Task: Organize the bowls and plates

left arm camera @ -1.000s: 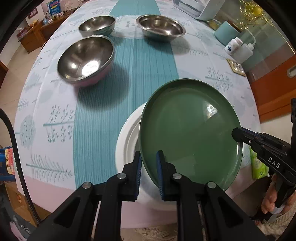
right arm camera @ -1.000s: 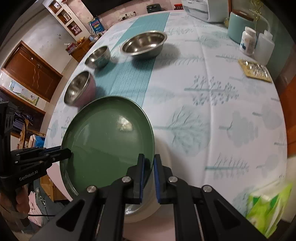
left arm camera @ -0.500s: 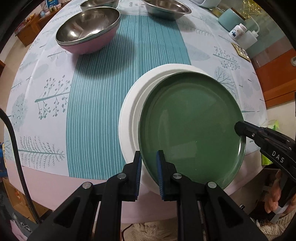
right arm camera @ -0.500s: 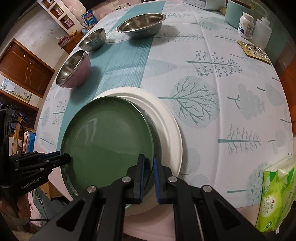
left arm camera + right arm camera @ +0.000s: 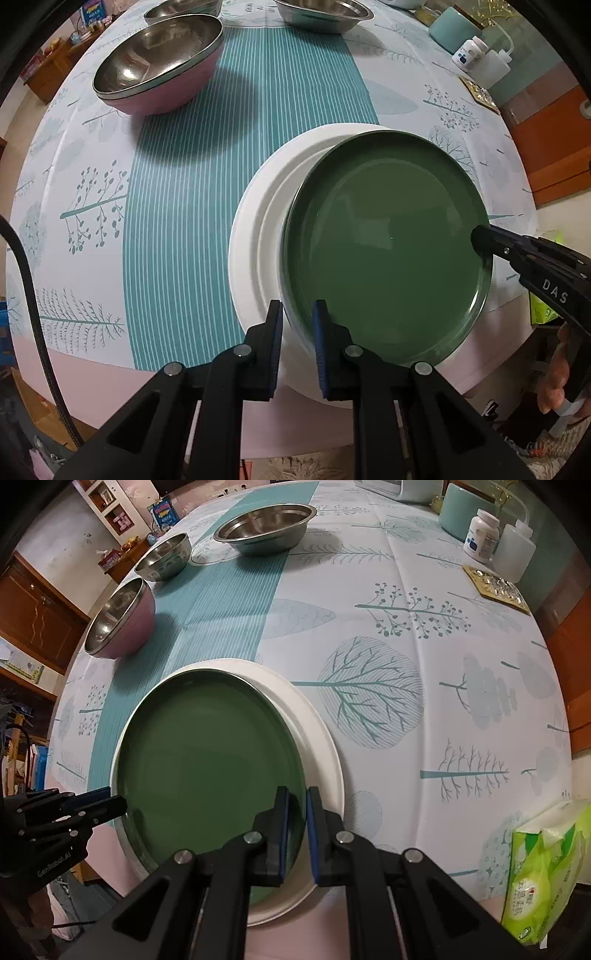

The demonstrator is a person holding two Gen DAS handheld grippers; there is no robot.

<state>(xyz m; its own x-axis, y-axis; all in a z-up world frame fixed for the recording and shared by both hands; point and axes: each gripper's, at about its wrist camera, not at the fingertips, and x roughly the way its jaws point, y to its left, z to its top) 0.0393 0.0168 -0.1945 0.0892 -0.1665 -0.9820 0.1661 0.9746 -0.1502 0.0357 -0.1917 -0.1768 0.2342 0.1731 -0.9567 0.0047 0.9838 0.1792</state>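
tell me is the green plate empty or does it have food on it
Empty. The green plate shows only a bare, glossy surface in both wrist views, with nothing lying on it. It sits over the white plate, each claw pinching its rim.

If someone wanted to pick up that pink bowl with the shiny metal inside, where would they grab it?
By the thin rim of the pink bowl with the steel lining, one finger inside and one outside, coming down from above on its near, unobstructed side. It sits upright and open, and its rounded wall offers nothing flat to pinch.

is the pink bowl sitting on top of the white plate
No, the pink bowl stands apart on the tablecloth, while the white plate carries only the green plate.
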